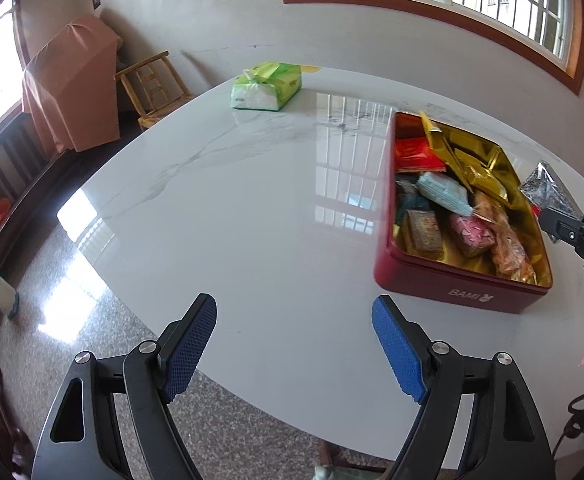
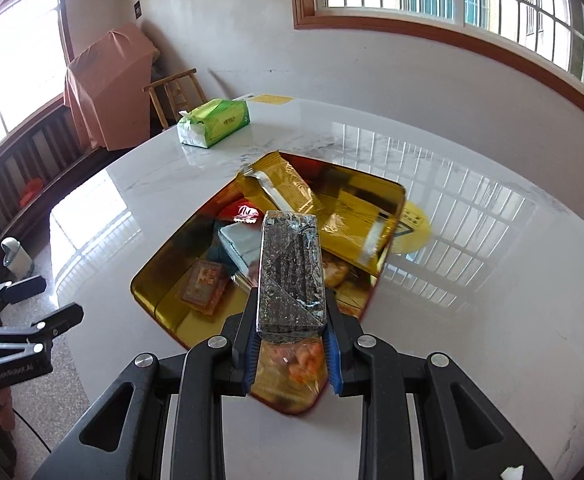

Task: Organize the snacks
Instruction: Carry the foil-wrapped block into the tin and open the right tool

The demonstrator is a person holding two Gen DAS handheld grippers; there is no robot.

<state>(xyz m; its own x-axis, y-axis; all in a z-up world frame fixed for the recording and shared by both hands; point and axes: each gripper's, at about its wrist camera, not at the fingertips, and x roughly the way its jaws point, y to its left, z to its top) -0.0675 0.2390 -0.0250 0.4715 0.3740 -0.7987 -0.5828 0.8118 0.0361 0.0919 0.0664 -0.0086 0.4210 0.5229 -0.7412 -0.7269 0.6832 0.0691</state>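
Right gripper (image 2: 290, 334) clamps the dark snack bar (image 2: 290, 270) above the tin (image 1: 388, 216); lower it toward the tin's near edge, probably the freest spot; left gripper (image 1: 294, 344) gapes empty.

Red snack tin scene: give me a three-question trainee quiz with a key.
1. True or false: the left tool is shut on a snack.
2. What does the right tool hold? A) tissue pack B) dark speckled packet C) gold pouch
3. Fill in: the green tissue pack lies on the white ____.

Key: 1 false, it is open and empty. 2 B, the dark speckled packet, above the red tin. 3 table.
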